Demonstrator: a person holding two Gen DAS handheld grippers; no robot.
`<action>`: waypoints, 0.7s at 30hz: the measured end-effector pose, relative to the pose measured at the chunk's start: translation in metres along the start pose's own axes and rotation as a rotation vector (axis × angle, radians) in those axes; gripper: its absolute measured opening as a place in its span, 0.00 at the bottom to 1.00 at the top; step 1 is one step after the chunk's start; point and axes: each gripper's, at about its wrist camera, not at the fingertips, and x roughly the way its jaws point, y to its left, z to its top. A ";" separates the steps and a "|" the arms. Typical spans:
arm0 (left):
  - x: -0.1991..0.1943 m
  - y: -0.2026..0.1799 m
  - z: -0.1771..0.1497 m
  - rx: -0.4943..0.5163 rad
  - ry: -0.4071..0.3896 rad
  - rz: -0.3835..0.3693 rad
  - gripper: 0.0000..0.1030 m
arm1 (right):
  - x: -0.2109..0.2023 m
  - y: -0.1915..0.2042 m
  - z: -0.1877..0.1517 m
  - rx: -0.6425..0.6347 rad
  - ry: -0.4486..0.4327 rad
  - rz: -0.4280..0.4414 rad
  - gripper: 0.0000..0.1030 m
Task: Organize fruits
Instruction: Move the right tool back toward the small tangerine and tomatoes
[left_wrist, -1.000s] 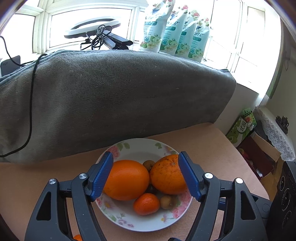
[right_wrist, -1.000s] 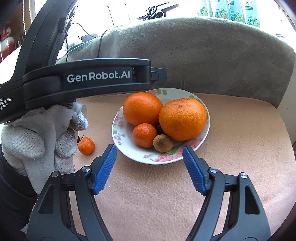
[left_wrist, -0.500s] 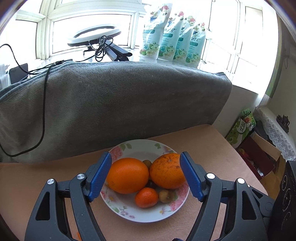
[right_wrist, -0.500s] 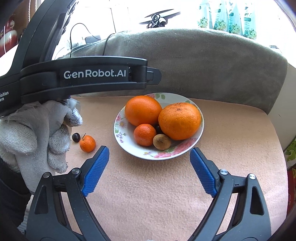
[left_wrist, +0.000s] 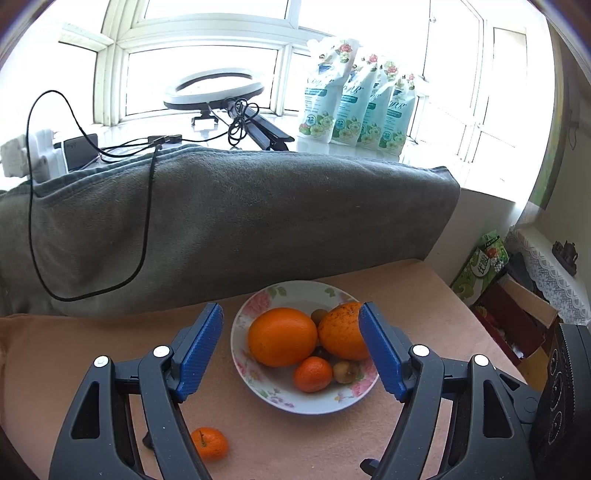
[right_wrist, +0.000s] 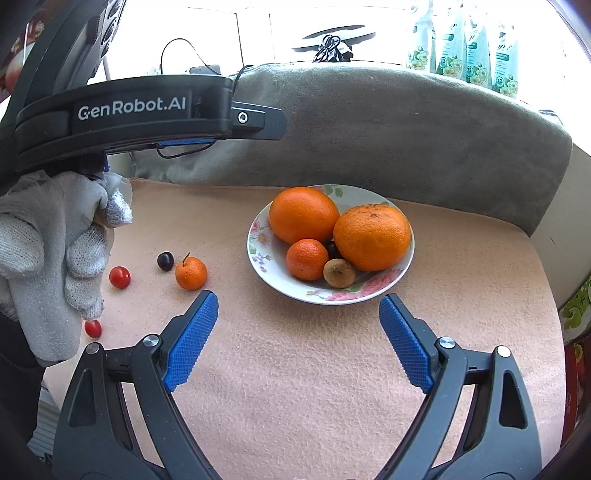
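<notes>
Grey blanket (left_wrist: 229, 221) behind plate (right_wrist: 369, 295) – the right gripper (right_wrist: 297, 339) fingers, empty, have just opened wider (left gripper (left_wrist: 291, 354) also open, empty); both pulled back.

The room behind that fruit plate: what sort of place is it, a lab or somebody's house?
Most likely a lived-in home, not a lab. Refill pouches stand on a sunny windowsill, a grey blanket drapes over furniture, and a floral plate of oranges sits on a cloth-covered table.

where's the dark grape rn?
Right wrist view, left of centre: the dark grape lies on the pink cloth, just left of the loose mandarin, well left of the plate.
</notes>
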 end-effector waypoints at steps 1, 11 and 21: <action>-0.004 0.003 -0.001 -0.003 -0.005 0.004 0.74 | -0.001 0.002 -0.001 0.000 0.000 0.006 0.89; -0.049 0.050 -0.018 -0.045 -0.045 0.069 0.74 | -0.002 0.025 0.002 -0.017 0.001 0.084 0.89; -0.097 0.097 -0.047 -0.093 -0.073 0.151 0.74 | 0.009 0.047 0.004 -0.033 0.016 0.140 0.89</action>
